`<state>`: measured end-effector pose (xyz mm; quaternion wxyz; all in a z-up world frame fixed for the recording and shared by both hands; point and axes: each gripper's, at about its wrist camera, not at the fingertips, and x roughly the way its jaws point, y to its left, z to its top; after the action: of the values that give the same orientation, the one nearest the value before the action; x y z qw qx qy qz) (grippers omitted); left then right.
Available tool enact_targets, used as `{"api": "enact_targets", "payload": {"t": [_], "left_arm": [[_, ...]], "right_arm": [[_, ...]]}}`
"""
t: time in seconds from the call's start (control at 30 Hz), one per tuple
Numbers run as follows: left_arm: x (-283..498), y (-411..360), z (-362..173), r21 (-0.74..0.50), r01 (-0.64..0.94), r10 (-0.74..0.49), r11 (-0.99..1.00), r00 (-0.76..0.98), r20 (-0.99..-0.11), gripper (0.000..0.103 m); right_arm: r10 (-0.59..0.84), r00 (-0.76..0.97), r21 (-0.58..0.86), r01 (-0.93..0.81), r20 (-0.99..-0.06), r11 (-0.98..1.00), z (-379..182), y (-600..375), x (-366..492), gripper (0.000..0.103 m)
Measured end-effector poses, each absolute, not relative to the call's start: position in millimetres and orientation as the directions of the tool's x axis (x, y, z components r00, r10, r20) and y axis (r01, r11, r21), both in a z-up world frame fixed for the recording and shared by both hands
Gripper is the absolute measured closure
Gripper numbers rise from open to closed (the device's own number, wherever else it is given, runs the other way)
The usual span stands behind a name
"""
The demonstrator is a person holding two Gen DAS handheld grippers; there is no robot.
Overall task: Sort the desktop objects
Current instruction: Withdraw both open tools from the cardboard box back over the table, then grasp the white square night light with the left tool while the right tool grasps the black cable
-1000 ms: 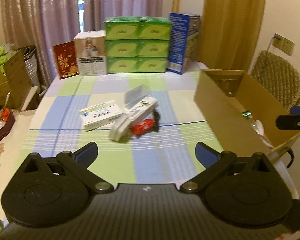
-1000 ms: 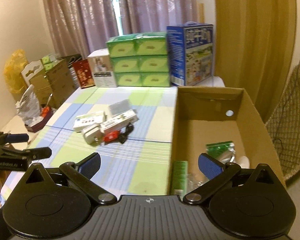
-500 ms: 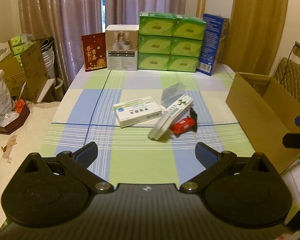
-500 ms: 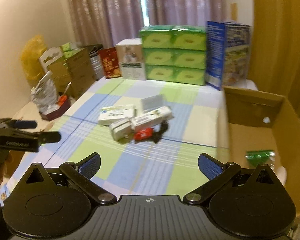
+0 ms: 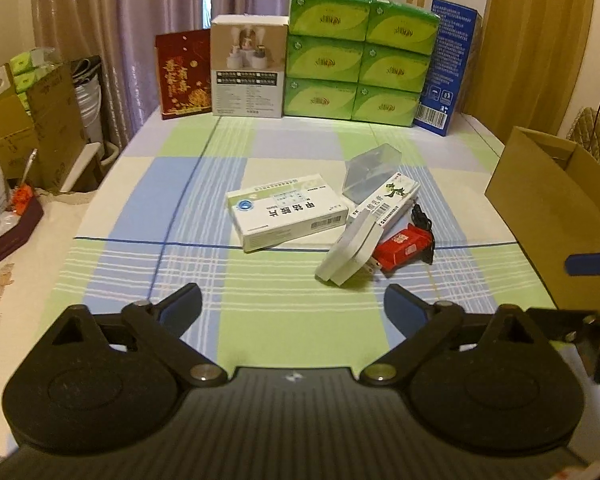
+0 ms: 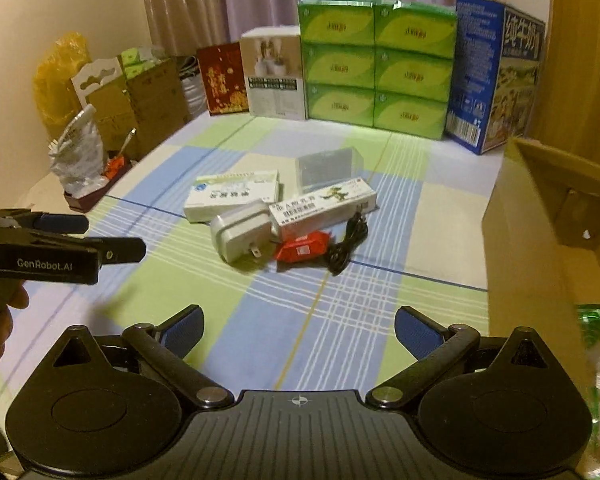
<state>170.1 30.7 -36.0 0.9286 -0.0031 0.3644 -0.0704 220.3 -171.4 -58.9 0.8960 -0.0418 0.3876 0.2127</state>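
Both tongs, the left gripper [image 5: 292, 308] just narrowed slightly yet apart and empty like the right gripper [image 6: 299, 328], have been lowered toward the clustered medicine boxes [image 5: 286, 212] mid-table, so a first pick is judged imminent.

Black grippers [image 5: 292, 307] — blue pads [image 6: 184, 330], "GenRobot.AI" lettering

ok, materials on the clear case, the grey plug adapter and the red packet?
Clear case: looks like rigid transparent plastic, glossy; the cloth shows through it.
Grey plug adapter: apparently moulded plastic, satin sheen, with two metal prongs.
Red packet: probably thin foil or plastic film, shiny and creased; can't tell which.
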Motion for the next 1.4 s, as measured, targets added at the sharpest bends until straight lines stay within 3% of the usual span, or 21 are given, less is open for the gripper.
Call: {"api": "enact_targets", "payload": {"t": [0.17,0.33,0.47,0.63,0.83,1.27,1.4], "left_arm": [[190.1,23.2,-62.7,-0.101,0.159,-0.186,0.982,0.727,-0.662,0.020],[205.9,4.9,-69.4,-0.019,0.266,-0.220,0.964,0.751,-0.623,0.025],[221.8,-7.3,-78.8,0.008,0.330,-0.254,0.944,0.741,-0.621,0.038],[237.2,-24.7,-92.9,0.056,0.372,-0.255,0.926,0.729,-0.636,0.052],[245.1,-33.0,-98.7,0.052,0.363,-0.251,0.930,0.734,-0.632,0.072],[247.1,-21.3,-95.3,-0.006,0.290,-0.231,0.957,0.750,-0.620,0.076],[246.0,-21.6,-96.1,0.003,0.296,-0.231,0.955,0.753,-0.617,0.076]], "right_arm": [[0.323,0.604,0.081,-0.392,-0.728,0.916,-88.8,-169.1,244.7,0.019],[0.334,0.589,0.122,-0.369,-0.736,0.921,-105.3,-174.6,268.8,0.025],[0.346,0.593,0.148,-0.356,-0.727,0.923,-109.6,-177.6,285.3,0.032],[0.341,0.580,0.164,-0.336,-0.739,0.928,-121.3,-184.4,303.3,0.050],[0.355,0.584,0.181,-0.337,-0.730,0.924,-125.8,-184.4,317.4,0.058],[0.330,0.597,0.124,-0.360,-0.731,0.925,-139.5,-163.7,342.3,0.065],[0.312,0.608,0.093,-0.364,-0.730,0.927,-140.1,-161.0,343.0,0.080]]}}
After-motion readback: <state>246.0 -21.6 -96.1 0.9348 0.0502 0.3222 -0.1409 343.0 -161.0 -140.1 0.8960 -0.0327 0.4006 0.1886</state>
